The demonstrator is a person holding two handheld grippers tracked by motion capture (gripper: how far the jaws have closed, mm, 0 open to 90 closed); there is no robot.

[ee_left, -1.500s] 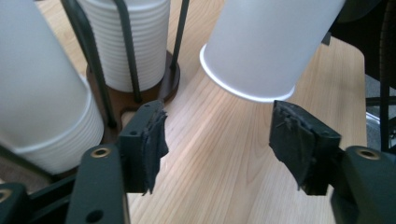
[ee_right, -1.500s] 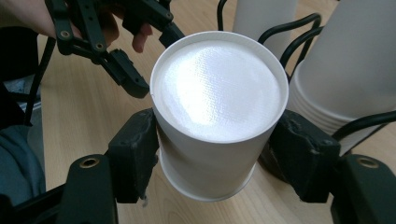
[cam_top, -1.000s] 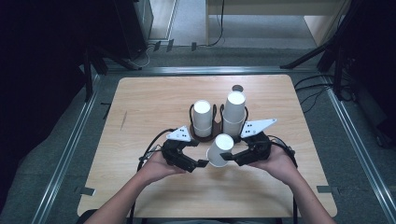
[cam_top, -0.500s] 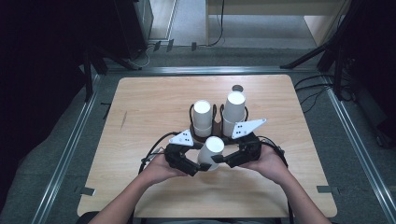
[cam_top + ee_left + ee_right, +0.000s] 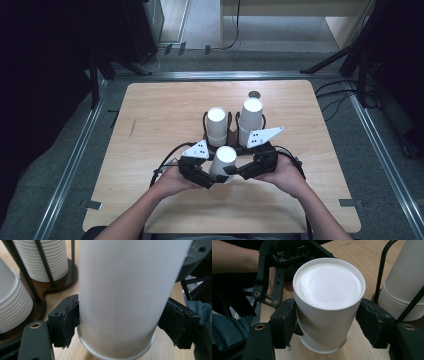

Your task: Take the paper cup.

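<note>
An upturned cup (image 5: 223, 162) sits between both tools, left tool (image 5: 209, 179) and right tool (image 5: 231, 171) grasping it, at 6 o'clock from the stacks (image 5: 217, 126).

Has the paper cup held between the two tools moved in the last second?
Yes. The cup has come toward the person and slightly left, farther from the cup stacks' stand.

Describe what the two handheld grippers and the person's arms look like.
Both the left gripper and the right gripper are black, with bolted linkage bars and brass-coloured pivot pins. Their jaws carry dark, rough, worn-looking pads. Each has a pale grey three-cornered plate on top with small dark dot markings, and black cables loop out behind them over the table. The forearms are bare, with no sleeves in view.
</note>
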